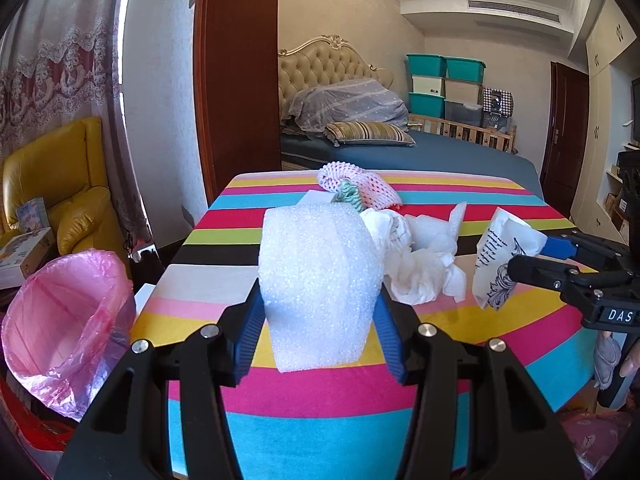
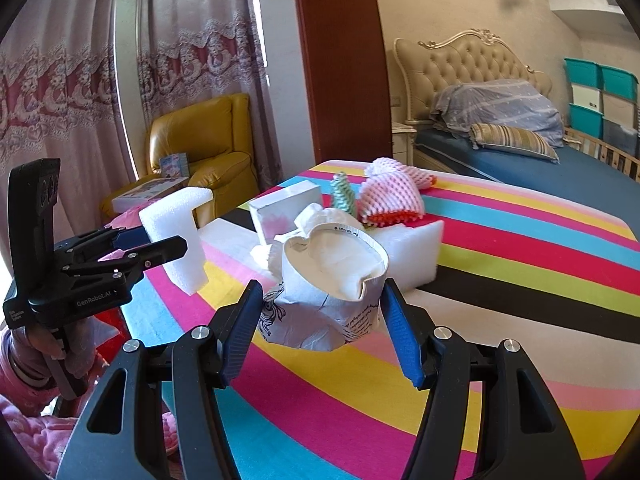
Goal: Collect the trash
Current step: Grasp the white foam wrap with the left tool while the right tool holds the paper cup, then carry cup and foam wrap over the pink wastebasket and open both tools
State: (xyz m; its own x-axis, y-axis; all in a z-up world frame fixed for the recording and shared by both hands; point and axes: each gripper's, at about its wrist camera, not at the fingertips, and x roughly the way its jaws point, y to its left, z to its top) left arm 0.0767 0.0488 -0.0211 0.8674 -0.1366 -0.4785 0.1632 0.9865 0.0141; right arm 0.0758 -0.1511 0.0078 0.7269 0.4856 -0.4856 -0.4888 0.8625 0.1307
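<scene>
My left claw (image 1: 320,316) grips a white foam block (image 1: 320,280) and my right claw (image 2: 320,312) pinches a crumpled paper cup (image 2: 332,280), both lifted off the striped surface (image 1: 320,400), I judge for carrying to the bin. Only the left view shows the pink-lined bin (image 1: 60,328), lower left of frame; the right view alone reveals the foam's L shape.

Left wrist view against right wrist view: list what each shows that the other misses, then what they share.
Only the left wrist view shows the pink-lined trash bin beside the table.

Only the right wrist view shows the white box and the foam slab behind the cup.

Both show the left gripper shut on the white foam piece, the right gripper shut on the crumpled paper cup, the pink foam net and the striped tablecloth.
</scene>
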